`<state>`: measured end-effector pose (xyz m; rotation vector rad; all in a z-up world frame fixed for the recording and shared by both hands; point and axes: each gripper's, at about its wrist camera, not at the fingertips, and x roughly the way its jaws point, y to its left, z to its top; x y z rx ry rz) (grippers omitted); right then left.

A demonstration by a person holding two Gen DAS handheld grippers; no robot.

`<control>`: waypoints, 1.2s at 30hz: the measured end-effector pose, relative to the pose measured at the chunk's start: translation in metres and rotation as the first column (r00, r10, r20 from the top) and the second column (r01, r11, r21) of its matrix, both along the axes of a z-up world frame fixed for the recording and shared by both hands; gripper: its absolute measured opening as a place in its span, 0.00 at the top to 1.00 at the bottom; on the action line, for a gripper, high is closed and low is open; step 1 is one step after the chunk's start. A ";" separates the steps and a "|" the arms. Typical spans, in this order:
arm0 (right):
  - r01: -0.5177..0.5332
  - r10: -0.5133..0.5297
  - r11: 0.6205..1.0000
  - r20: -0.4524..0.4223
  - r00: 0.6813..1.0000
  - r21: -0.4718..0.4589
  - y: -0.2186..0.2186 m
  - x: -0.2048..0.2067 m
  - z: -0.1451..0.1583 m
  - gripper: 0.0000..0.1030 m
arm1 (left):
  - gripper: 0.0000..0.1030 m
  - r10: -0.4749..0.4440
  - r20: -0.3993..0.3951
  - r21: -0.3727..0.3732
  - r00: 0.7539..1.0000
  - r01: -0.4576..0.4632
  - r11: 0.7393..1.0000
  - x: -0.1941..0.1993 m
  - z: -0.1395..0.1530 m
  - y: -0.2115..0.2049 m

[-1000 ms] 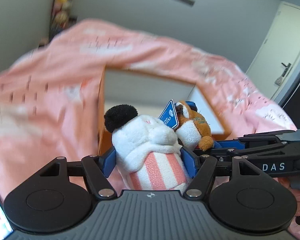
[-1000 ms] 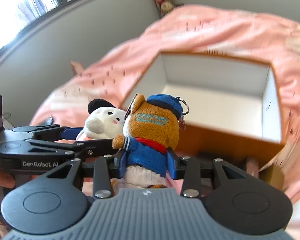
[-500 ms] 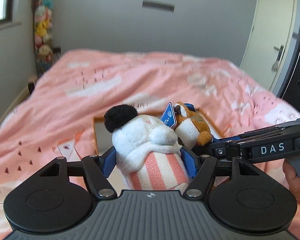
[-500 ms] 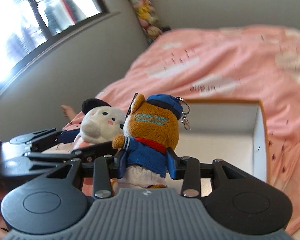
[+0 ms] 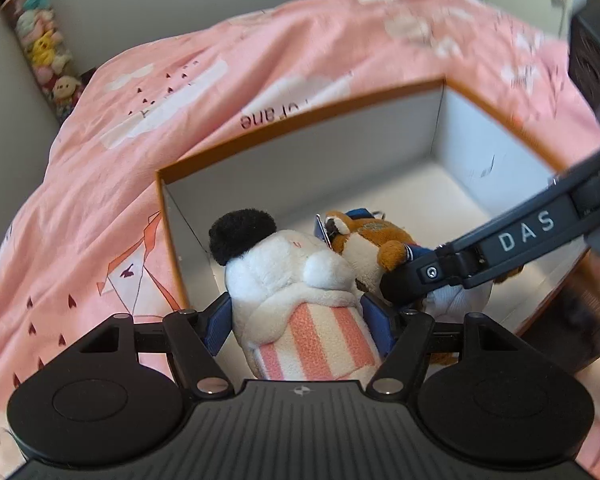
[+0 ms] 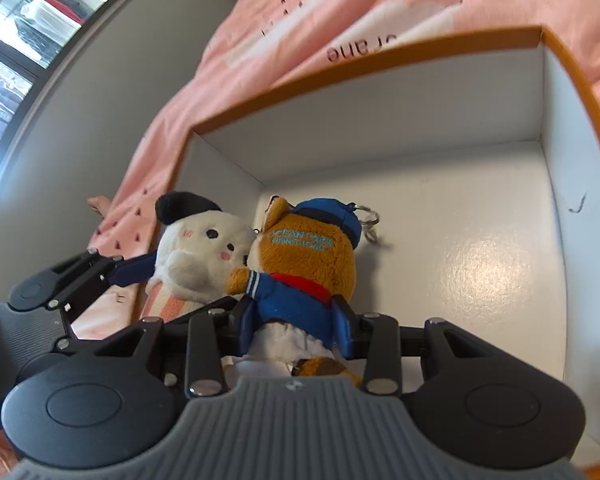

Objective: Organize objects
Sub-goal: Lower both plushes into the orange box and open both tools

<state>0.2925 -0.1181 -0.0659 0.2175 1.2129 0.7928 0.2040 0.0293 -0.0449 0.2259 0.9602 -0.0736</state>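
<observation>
My left gripper is shut on a white plush with a black ear and a pink striped body. My right gripper is shut on a brown bear plush in a blue jacket and cap with a key ring. Both toys hang side by side, touching, inside the near left part of an orange box with white inner walls. In the left wrist view the right gripper's black arm crosses in front of the bear. In the right wrist view the white plush and the left gripper sit to the left.
The box rests on a bed with a pink printed duvet. Its white floor is bare to the right of the toys. A column of stacked plush toys stands by the far wall. A window is at the left.
Both grippers have come forward and down with their toys, from in front of the box to inside it. The box now fills both views, and both views have tilted.
</observation>
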 end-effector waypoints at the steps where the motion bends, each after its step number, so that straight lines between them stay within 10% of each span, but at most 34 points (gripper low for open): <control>1: -0.001 0.001 1.000 -0.006 1.000 -0.007 0.002 0.002 -0.005 0.60 | 0.24 -0.008 -0.013 0.027 1.000 0.008 1.000 0.002 -0.003 -0.003; 11: -0.055 0.051 0.997 -0.068 0.996 -0.058 0.024 0.014 -0.026 0.57 | 0.20 -0.024 -0.144 0.104 0.989 0.039 0.994 0.016 -0.018 -0.013; 27: -0.196 0.207 0.963 0.046 0.977 -0.183 0.043 0.007 -0.010 0.42 | 0.16 -0.128 -0.234 -0.015 0.964 0.128 0.992 0.010 0.001 0.004; 36: -0.200 0.214 0.956 0.045 0.976 -0.216 0.044 0.014 -0.019 0.60 | 0.55 -0.112 -0.199 -0.005 0.974 0.114 0.994 0.010 -0.001 0.009</control>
